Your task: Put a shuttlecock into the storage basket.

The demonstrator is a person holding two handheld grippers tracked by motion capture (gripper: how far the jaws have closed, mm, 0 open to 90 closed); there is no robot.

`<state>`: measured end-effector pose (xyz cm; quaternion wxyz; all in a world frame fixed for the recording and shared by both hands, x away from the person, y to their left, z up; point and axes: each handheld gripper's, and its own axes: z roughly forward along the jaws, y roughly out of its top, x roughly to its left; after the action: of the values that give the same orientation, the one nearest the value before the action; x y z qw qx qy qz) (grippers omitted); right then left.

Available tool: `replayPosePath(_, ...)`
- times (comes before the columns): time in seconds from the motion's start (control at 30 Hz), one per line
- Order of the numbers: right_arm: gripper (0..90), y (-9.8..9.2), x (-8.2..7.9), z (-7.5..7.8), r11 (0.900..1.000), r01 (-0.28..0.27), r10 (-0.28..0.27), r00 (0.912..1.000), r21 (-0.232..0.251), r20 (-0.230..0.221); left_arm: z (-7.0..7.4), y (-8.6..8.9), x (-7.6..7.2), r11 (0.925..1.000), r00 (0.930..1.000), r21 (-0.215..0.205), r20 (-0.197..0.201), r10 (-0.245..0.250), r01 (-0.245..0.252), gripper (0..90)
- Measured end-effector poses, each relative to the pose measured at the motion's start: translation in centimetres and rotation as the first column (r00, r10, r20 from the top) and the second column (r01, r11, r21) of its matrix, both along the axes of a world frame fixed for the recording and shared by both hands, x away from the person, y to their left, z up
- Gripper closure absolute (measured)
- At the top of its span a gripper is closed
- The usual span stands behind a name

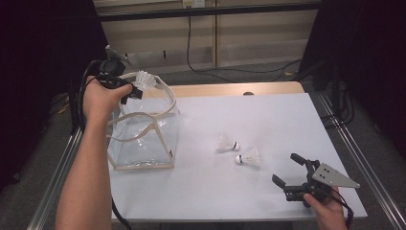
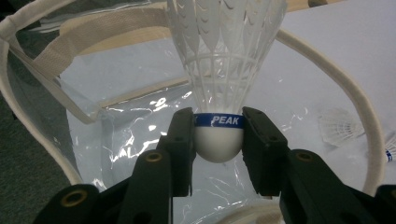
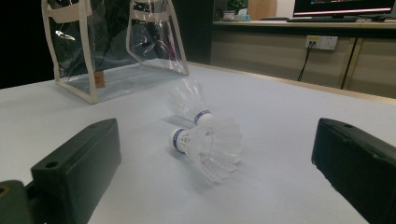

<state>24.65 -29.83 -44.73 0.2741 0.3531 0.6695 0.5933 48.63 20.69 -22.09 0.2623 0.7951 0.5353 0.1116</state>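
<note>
Left claw grips shuttlecock over clear bag; right claw released.

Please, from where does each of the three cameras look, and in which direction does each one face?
High view: above the person's side, looking forward and down on the table; both forearms enter from below.
Left gripper view: rides the left gripper, facing its held shuttlecock over the clear bag; black jaws show.
Right gripper view: low near the tabletop, facing two lying shuttlecocks; open jaws of the right gripper show.
Shared: all three show the bag.
</note>
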Motion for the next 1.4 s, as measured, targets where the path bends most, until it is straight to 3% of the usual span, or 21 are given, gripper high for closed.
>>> replayPosePath(0.8,0.7,-0.1,0.0,0.0,1.000,0.004,-0.004,1.0000,0.001,0.004,-1.6,-0.3,1.3,0.9999,0.9997,-0.006,-0.017,0.016,-0.016,65.5)
replayPosePath(0.87,0.7,-0.1,0.0,0.0,1.000,0.004,-0.004,1.0000,0.001,0.002,-1.7,-0.4,1.4,0.9998,0.9998,-0.001,-0.005,0.021,-0.021,65.4)
replayPosePath(0.93,0.8,-0.1,0.0,0.0,1.000,0.005,-0.005,1.0000,0.002,0.002,-1.7,-0.4,1.4,0.9990,0.9983,0.002,0.039,0.044,-0.044,60.9)
replayPosePath(0.97,0.7,-0.1,0.0,0.0,1.000,0.005,-0.005,1.0000,0.003,0.002,-1.8,-0.4,1.4,0.9990,0.9975,0.016,0.057,0.042,-0.043,54.6)
replayPosePath(1.0,0.8,-0.1,0.0,0.0,1.000,0.003,-0.003,1.0000,0.003,0.003,-1.9,-0.4,1.5,0.9994,0.9988,0.018,0.040,0.029,-0.030,53.6)
replayPosePath(1.4,0.7,-0.1,0.0,0.0,1.000,0.004,-0.004,1.0000,0.004,0.000,-1.5,-0.9,0.8,0.9993,0.9995,-0.020,0.013,-0.030,0.030,49.1)
